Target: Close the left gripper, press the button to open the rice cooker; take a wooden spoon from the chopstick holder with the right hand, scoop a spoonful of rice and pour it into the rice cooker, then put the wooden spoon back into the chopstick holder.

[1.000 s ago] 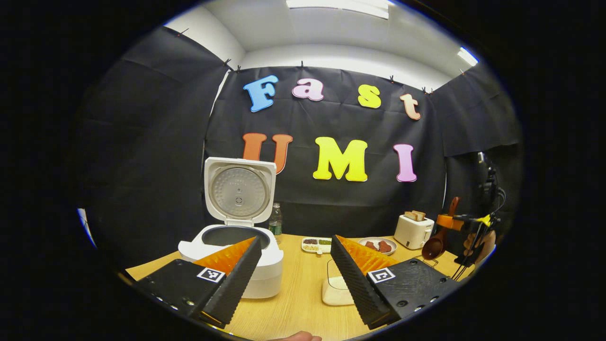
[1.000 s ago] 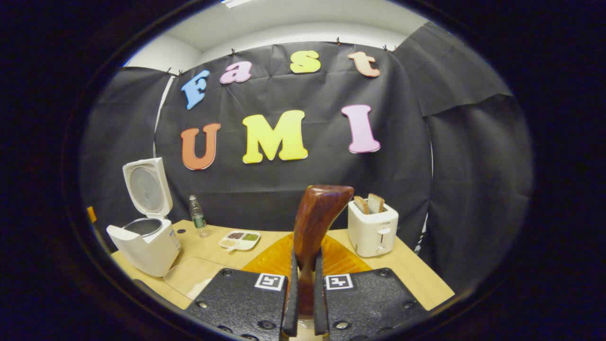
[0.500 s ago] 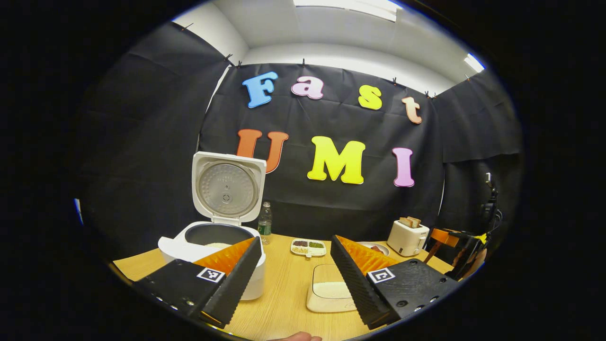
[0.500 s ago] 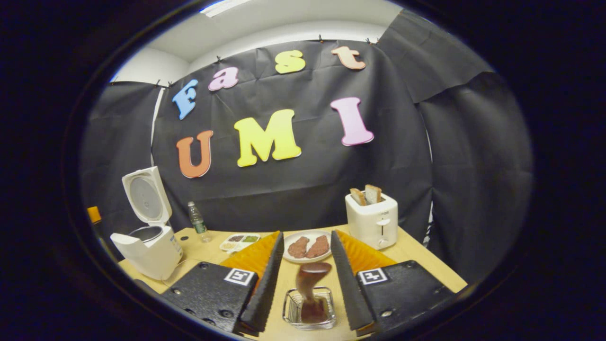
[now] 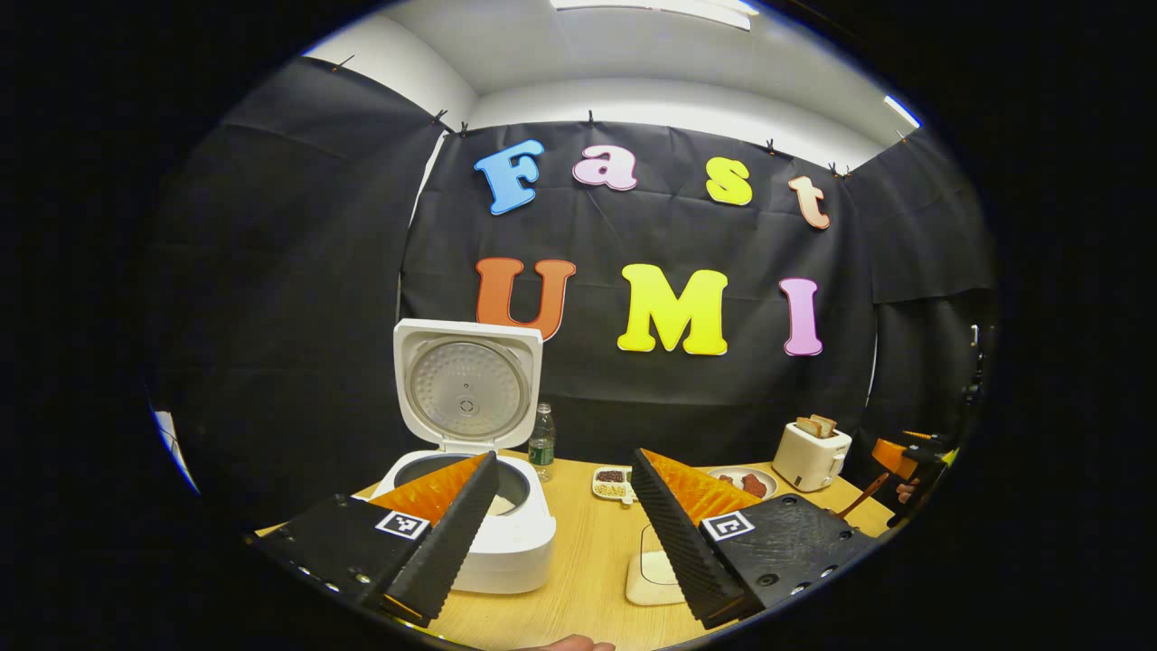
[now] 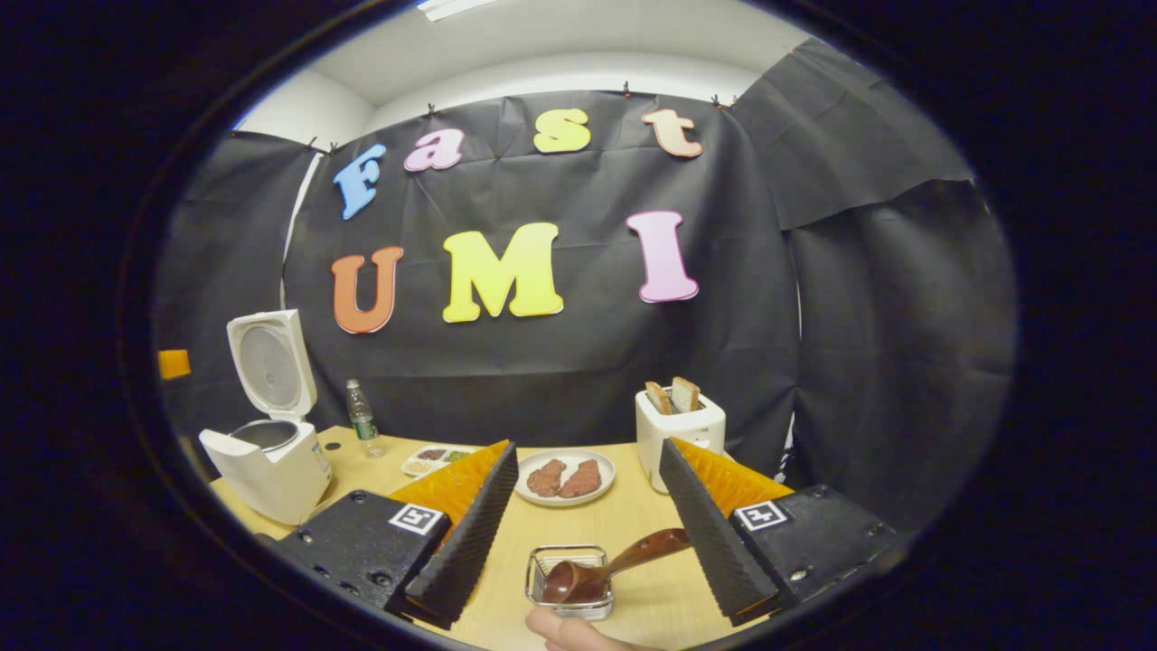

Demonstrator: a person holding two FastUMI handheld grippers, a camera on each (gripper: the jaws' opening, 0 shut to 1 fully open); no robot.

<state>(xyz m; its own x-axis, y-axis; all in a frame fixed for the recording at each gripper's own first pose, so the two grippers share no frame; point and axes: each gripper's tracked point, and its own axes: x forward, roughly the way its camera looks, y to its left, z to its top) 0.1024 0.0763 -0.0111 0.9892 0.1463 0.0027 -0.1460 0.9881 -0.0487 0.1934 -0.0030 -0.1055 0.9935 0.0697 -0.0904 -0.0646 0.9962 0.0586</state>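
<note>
The white rice cooker (image 5: 488,542) stands open with its lid (image 5: 467,389) upright; something pale shows in its pot. My left gripper (image 5: 562,457) is open just in front of it, holding nothing. A shallow white dish of rice (image 5: 651,577) sits partly behind its right finger. In the right gripper view the brown wooden spoon (image 6: 615,565) lies bowl-down in the small wire chopstick holder (image 6: 569,580), its handle leaning right towards one finger. My right gripper (image 6: 587,445) is open above the holder and grips nothing. The rice cooker (image 6: 268,457) is at far left.
On the wooden table (image 6: 633,524) stand a white toaster (image 6: 680,432) with bread, a plate of meat (image 6: 565,476), a small seasoning tray (image 6: 436,459) and a water bottle (image 6: 362,418). A fingertip (image 6: 560,628) shows at the bottom edge. Black cloth walls close the back.
My right gripper has opened and let go of the spoon, which has dropped into the holder and tipped to the right. My left gripper stays open and has swung slightly.
</note>
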